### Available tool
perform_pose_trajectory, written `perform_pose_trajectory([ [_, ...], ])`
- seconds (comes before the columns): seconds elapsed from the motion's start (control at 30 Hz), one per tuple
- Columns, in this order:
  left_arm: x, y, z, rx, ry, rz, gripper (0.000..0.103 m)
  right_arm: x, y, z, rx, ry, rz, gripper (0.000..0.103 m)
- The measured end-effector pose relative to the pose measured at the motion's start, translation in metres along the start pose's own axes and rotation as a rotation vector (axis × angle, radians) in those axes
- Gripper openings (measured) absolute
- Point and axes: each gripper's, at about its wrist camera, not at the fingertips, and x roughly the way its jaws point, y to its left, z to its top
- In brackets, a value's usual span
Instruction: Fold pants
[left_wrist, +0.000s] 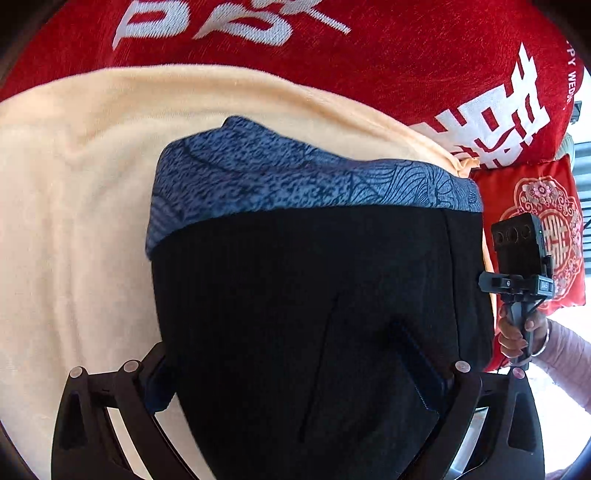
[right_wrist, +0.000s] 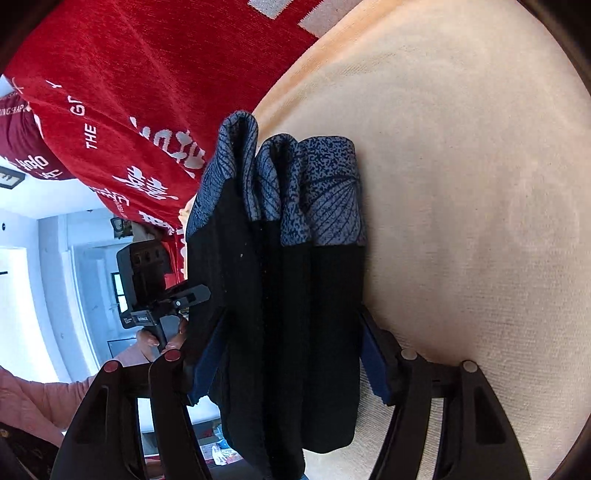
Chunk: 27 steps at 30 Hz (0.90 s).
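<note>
Left gripper (left_wrist: 295, 384) clamps pants (left_wrist: 314, 295); right gripper (right_wrist: 291, 354) clamps stacked folds.

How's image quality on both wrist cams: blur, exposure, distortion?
Left wrist: sharp; heavy fisheye curvature and dark corner vignette; the black pants lose fold detail in shadow. Right wrist: bright room at left blown out; pants crushed black; cream sheet evenly lit, weave visible, no motion blur.
</note>
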Motion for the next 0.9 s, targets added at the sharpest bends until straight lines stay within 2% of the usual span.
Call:
perform_pose_trajectory([
  [0.17, -0.003, -0.006, 0.0, -0.015, -0.009, 0.023, 0.099, 0.001, 0.001, 0.002, 0.058, 0.001, -0.023, 0.071],
  [0.23, -0.007, -0.01, -0.001, -0.017, -0.021, 0.02, 0.092, 0.0, 0.004, 0.002, 0.07, -0.003, -0.04, 0.067],
  [0.3, -0.012, -0.012, -0.004, -0.008, -0.034, 0.03, 0.085, -0.003, 0.006, -0.001, 0.076, -0.014, -0.04, 0.057],
  [0.5, -0.028, -0.02, -0.007, -0.007, -0.065, 0.053, 0.072, -0.01, 0.018, -0.007, 0.099, -0.056, -0.017, 0.047],
  [0.73, -0.046, -0.03, -0.02, 0.004, -0.064, 0.067, 0.068, -0.008, 0.034, -0.02, 0.09, -0.036, -0.008, 0.046],
  [0.9, -0.063, -0.032, -0.039, -0.001, -0.058, 0.07, 0.069, -0.009, 0.048, -0.041, 0.08, -0.029, 0.008, 0.046],
])
